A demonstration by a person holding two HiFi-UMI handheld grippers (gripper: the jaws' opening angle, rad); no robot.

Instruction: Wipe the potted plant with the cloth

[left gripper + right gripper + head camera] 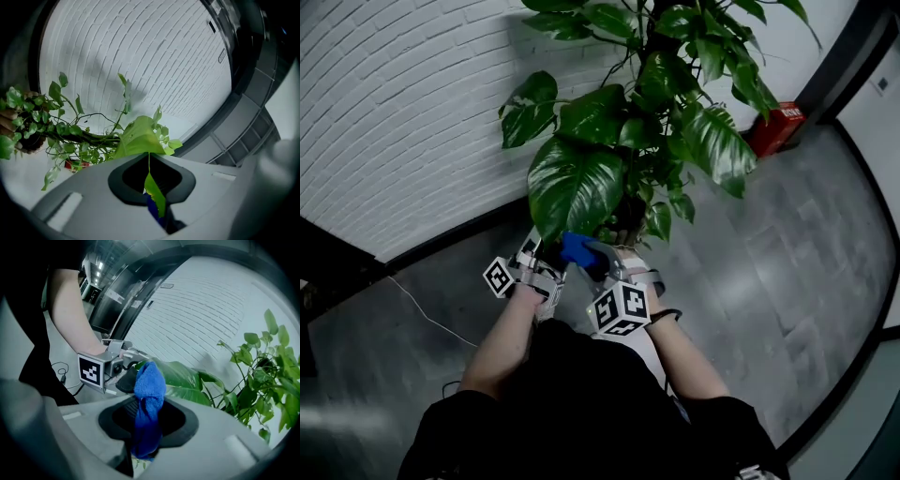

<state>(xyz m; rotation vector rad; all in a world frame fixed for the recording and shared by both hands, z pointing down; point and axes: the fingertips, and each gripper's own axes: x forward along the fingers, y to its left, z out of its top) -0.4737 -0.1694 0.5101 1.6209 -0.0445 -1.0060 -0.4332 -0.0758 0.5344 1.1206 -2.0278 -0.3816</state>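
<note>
The potted plant [647,84] stands against the white brick wall, and one big drooping leaf [575,187] hangs toward me. My left gripper [532,255] is shut on the tip of that leaf, which runs edge-on between its jaws in the left gripper view as the leaf [154,191]. Just to its right, my right gripper [598,264] is shut on a blue cloth [578,248]. The cloth [149,397] sticks up out of the jaws and lies against the held leaf [187,379], close to the left gripper [110,365]. The cloth's lower end is hidden inside the jaws.
A white brick wall [403,112] with a black baseboard runs behind the plant. A red box [780,122] sits on the grey floor to the plant's right. A thin white cable [422,314] lies on the floor at the left. Other leaves [712,141] spread overhead.
</note>
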